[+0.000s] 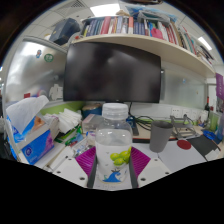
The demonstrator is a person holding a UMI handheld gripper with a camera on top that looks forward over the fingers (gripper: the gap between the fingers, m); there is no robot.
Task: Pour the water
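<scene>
A clear plastic water bottle (113, 145) with a white cap and a label showing green fruit and a blue splash stands upright between my gripper's (112, 164) fingers. Both magenta pads (87, 160) lie against the bottle's sides, so the gripper is shut on it. The bottle is lifted in front of the desk. A dark mug (160, 135) stands beyond the fingers to the right on the white desk (185, 155).
A large dark monitor (112, 72) stands behind the bottle, under a shelf of books (130, 25). A tissue box (35, 140) and crumpled papers lie left. Pens, cables and small items clutter the right side of the desk.
</scene>
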